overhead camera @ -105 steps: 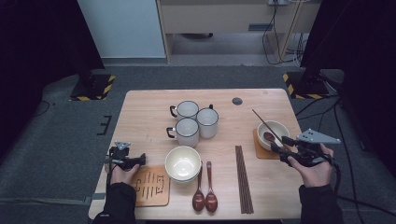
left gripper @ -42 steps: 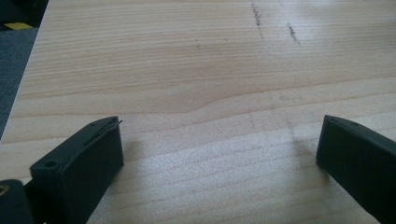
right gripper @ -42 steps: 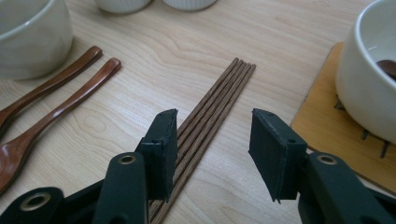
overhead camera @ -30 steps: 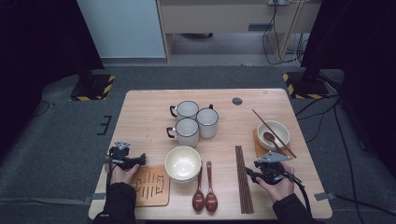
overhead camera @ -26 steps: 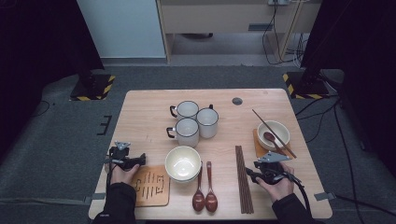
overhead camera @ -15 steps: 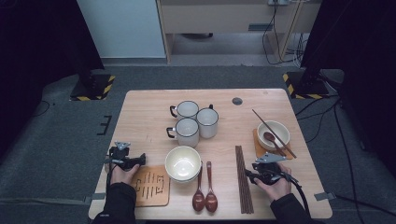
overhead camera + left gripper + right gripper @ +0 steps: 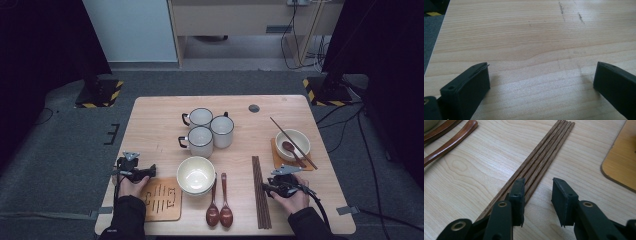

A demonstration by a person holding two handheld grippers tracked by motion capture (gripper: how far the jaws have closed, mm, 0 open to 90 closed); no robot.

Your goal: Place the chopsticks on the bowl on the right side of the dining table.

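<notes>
Several dark wooden chopsticks (image 7: pixel 544 157) lie side by side on the table (image 7: pixel 160 125), right of two brown spoons (image 7: pixel 220 202). My right gripper (image 7: pixel 537 182) is low over their near end (image 7: pixel 263 189). Its left jaw rests over the bundle and its right jaw stands on bare wood just beside it. The jaws have just been closing, and the outermost chopstick lies along the left jaw's inner face with a gap still showing. My left gripper (image 7: pixel 541 66) is wide open over bare table near the left front edge (image 7: pixel 149 171), nothing between its jaws.
A cream bowl (image 7: pixel 196 175) sits left of the spoons. A patterned coaster (image 7: pixel 161 199) lies by my left hand. Three white mugs (image 7: pixel 209 131) stand mid-table. At the right, a bowl (image 7: pixel 295 142) on an orange coaster (image 7: pixel 621 167) holds a spoon and a chopstick pair.
The right gripper has come from beside the right bowl down and left to the chopsticks' near end, and has barely shifted over the last second. The left hand has stayed put.
</notes>
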